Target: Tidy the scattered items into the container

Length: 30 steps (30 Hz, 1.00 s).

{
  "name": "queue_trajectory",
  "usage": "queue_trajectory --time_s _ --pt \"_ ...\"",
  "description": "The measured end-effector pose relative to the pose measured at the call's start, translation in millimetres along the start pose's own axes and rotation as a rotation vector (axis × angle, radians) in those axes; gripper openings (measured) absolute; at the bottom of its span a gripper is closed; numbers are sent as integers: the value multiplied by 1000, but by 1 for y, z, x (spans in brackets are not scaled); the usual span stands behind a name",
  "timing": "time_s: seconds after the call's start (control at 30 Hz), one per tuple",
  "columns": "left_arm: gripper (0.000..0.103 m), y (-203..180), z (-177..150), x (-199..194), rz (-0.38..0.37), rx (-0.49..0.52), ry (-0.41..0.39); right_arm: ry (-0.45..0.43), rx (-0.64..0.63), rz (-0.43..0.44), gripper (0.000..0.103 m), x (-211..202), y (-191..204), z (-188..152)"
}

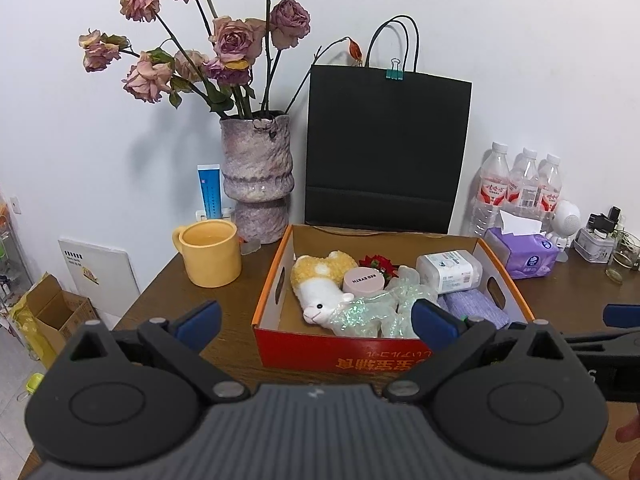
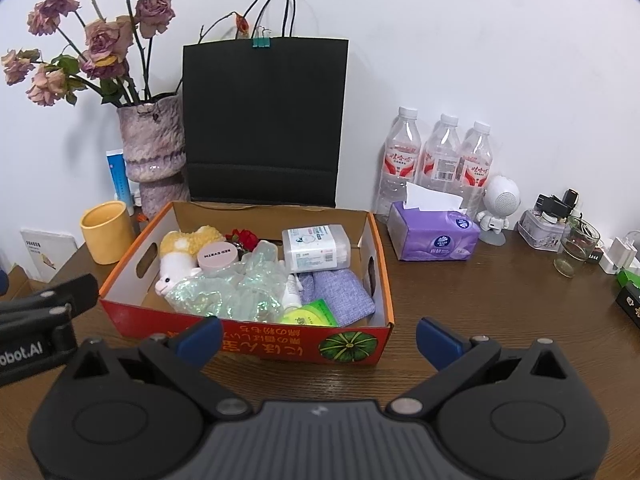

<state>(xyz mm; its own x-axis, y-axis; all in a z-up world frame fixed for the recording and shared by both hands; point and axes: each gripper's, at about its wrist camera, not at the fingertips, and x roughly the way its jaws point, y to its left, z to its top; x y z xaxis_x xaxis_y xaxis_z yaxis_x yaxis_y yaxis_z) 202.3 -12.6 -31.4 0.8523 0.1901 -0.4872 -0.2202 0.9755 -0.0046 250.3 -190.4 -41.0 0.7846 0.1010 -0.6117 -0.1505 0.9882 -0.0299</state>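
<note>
The left gripper point(image 1: 316, 322) is holding its blue-tipped fingers point(image 1: 200, 320) wide apart, with nothing between them. The right gripper point(image 2: 318, 338) is doing the same, fingers point(image 2: 438, 340) spread and empty. Both are hanging just in front of the red and orange cardboard box point(image 2: 248, 346), which is sitting on the brown wooden desk point(image 2: 480, 300). Inside the box are lying a white and yellow plush toy point(image 2: 176, 264), a round pink jar point(image 2: 216, 258), a shiny crinkly see-through bag point(image 2: 236, 288), a clear plastic pack of cotton swabs point(image 2: 316, 248), a purple knitted cloth point(image 2: 340, 292) and maybe a green packet point(image 2: 310, 314), half hidden. A yellow mug point(image 1: 210, 252) is standing beside the box.
</note>
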Motion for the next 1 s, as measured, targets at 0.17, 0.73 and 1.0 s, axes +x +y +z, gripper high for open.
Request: queue_trajectory --time_s 0.17,0.73,1.0 --pt "103 0 0 0 1 1 -4 -1 2 1 103 2 0 0" --pt "103 -2 0 0 14 7 1 2 0 -1 103 3 0 0" --pt "103 -2 0 0 20 7 2 4 -2 1 103 2 -1 1"
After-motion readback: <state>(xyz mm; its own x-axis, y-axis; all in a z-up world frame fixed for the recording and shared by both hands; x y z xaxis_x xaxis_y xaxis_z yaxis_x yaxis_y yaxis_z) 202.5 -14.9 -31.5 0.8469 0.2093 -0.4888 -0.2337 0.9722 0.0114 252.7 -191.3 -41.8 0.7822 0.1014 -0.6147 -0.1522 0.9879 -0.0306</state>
